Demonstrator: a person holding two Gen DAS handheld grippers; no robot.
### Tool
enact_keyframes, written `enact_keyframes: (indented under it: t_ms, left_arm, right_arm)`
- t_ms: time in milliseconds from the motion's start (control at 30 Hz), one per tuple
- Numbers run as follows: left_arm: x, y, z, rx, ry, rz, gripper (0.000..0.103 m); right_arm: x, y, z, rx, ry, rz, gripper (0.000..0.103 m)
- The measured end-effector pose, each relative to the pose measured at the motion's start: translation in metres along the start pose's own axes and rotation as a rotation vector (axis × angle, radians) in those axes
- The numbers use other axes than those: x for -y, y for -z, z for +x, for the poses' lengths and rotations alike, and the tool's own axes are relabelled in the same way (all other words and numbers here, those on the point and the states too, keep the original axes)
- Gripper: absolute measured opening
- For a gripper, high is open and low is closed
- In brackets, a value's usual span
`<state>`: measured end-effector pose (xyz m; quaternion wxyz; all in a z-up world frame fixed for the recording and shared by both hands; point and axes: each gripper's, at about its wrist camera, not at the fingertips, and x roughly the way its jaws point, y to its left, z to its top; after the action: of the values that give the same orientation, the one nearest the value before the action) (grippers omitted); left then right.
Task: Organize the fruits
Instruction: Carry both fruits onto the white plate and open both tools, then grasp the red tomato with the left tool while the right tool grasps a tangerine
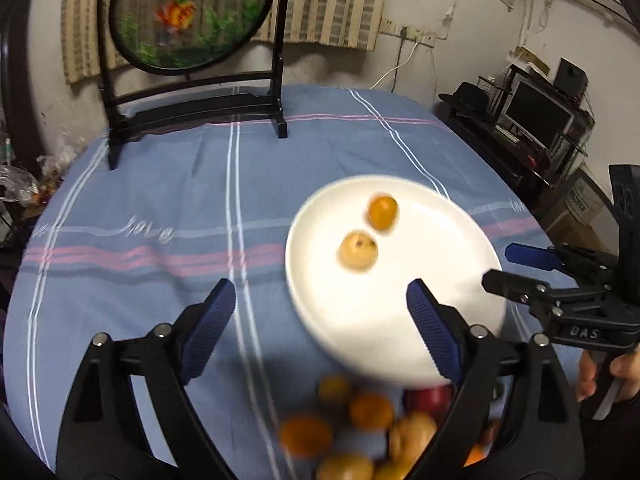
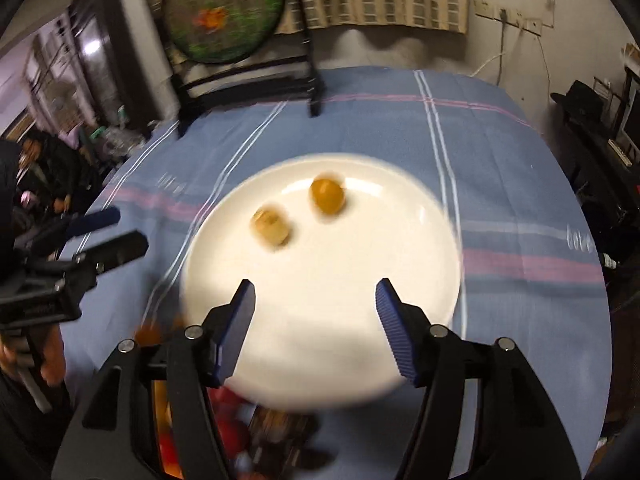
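Nearest the cameras, a loose heap of fruits (image 1: 360, 436) lies on the blue-clothed tabletop (image 1: 160, 200), just below the near rim of the white plate (image 1: 400, 340). The left gripper (image 1: 320, 320) has its jaws spread wide and empty; the right gripper (image 2: 316, 316) hovers over the plate, jaws parted and empty too. Farther in, a pale yellow fruit (image 1: 359, 250) and an orange fruit (image 1: 383, 212) sit on the plate, close but apart. Being round, both could roll across the smooth plate if either gripper knocks its rim. A careless reach into the heap could scatter fruit toward the tabletop edge. The framed fish screen (image 1: 188, 12) stands well clear behind.
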<state>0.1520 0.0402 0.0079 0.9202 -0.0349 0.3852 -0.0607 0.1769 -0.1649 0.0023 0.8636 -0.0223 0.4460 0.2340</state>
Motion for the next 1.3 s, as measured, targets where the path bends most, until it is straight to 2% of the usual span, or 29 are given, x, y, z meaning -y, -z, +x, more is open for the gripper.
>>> enact_keyframes:
  t_ms: [133, 267, 367, 467, 533, 633, 733, 800, 867, 967, 1067, 1300]
  left_arm:
    - [0.006, 0.050, -0.032, 0.023, -0.034, 0.025, 0.090]
    - [-0.001, 0.092, -0.057, 0.032, -0.076, -0.003, 0.091]
    - [-0.008, 0.114, -0.063, 0.012, -0.052, -0.048, 0.091]
    - [-0.005, 0.129, -0.069, 0.001, -0.045, -0.046, 0.091]
    - [0.000, 0.138, -0.073, -0.001, -0.041, -0.024, 0.091]
    - [0.000, 0.148, -0.077, -0.013, -0.064, -0.011, 0.091]
    - [-0.005, 0.156, -0.080, -0.021, -0.062, -0.025, 0.091]
    - [-0.007, 0.158, -0.082, -0.020, -0.061, -0.027, 0.091]
    - [-0.011, 0.160, -0.084, -0.016, -0.055, -0.031, 0.091]
    - [-0.015, 0.162, -0.086, -0.011, -0.048, -0.033, 0.091]
    - [-0.016, 0.162, -0.083, -0.017, -0.040, -0.034, 0.092]
    - [-0.015, 0.164, -0.071, -0.065, -0.036, -0.033, 0.092]
  right_arm:
    - [-0.018, 0.052, -0.023, -0.019, -0.025, -0.009, 0.063]
    - [-0.031, 0.096, -0.041, -0.019, -0.028, -0.004, 0.063]
    - [-0.035, 0.119, -0.049, -0.011, 0.004, -0.001, 0.063]
    - [-0.040, 0.134, -0.052, -0.004, 0.029, 0.008, 0.063]
    - [-0.047, 0.139, -0.053, 0.008, 0.004, -0.002, 0.063]
    - [-0.059, 0.143, -0.056, 0.029, -0.115, 0.003, 0.063]
    - [-0.066, 0.140, -0.050, 0.030, -0.134, 0.007, 0.049]
    - [-0.066, 0.136, -0.041, 0.024, -0.140, 0.031, 0.044]
    - [-0.067, 0.133, -0.030, 0.009, -0.108, 0.027, 0.033]
    - [-0.067, 0.130, -0.014, -0.010, -0.120, 0.029, 0.037]
    - [-0.078, 0.127, -0.006, -0.030, -0.077, -0.023, 0.046]
    - [-0.071, 0.128, -0.011, -0.086, -0.060, -0.008, 0.047]
